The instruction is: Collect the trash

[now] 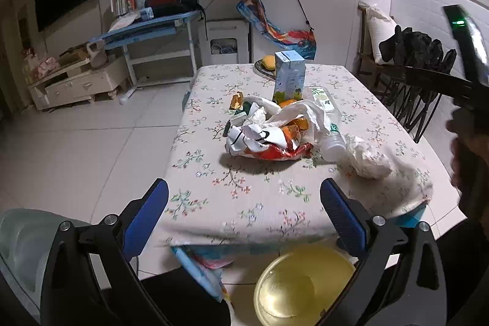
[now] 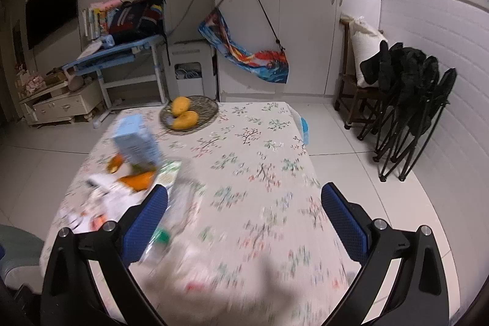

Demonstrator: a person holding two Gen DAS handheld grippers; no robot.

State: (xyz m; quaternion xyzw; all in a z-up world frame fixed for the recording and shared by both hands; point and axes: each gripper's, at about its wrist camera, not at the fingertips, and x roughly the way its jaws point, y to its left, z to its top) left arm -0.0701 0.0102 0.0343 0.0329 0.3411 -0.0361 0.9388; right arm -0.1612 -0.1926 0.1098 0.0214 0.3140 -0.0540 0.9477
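A pile of trash [image 1: 269,130] lies mid-table: crumpled wrappers, a white plastic bag, orange peel. A clear plastic bottle [image 1: 328,119] lies beside it, a crumpled tissue [image 1: 366,158] to its right, and a blue carton [image 1: 288,75] stands behind. My left gripper [image 1: 244,213] is open and empty over the table's near edge. My right gripper [image 2: 244,216] is open and empty over the table; the blurred pile [image 2: 122,188], bottle [image 2: 180,203] and carton [image 2: 136,142] lie at its left.
The floral tablecloth [image 1: 244,194] covers the table. A yellow basin [image 1: 302,286] sits on the floor below the near edge. A woven plate with mangoes [image 2: 189,113] stands at the far end. Folded black chairs [image 2: 412,112] lean at the right wall.
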